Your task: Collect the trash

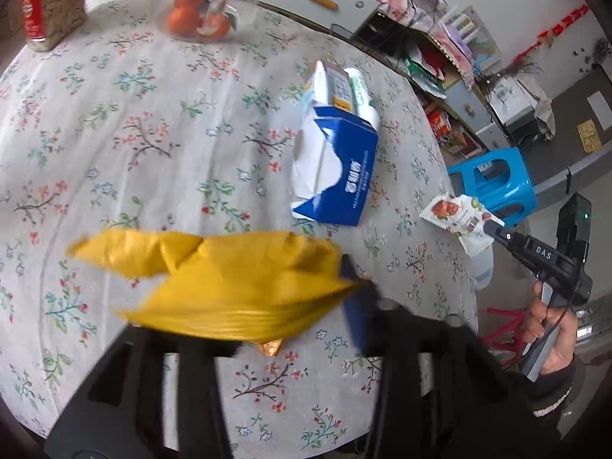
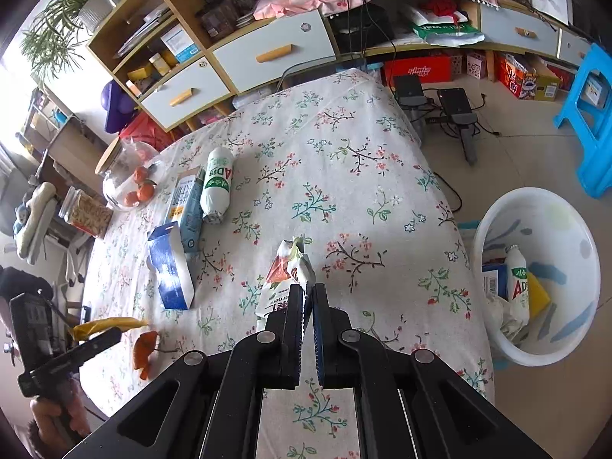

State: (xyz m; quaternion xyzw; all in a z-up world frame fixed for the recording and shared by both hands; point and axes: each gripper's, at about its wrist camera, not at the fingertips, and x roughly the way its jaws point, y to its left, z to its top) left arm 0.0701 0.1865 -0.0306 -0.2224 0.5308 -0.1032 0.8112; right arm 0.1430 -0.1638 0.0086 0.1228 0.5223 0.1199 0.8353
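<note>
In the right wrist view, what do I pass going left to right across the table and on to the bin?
Yellow wrapper in the left tool → orange peel → blue tissue box → snack wrapper in the right tool → white bin.

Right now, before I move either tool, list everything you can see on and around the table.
Yellow wrapper: one, held in the left tool.
Snack packet: one, white and red, clamped in the right tool.
Blue tissue box: one, torn open, mid-table.
Milk carton: one, light blue, lying behind the box.
AD bottle: one, white and green, lying beside the carton.
Orange peel: one, near table edge.
Glass jar of oranges: one, far corner.
Nut jar: one, red label.
White bin: one, on floor, already holding trash.
Blue stool: one.
Left tool: shut.
Right tool: shut.
</note>
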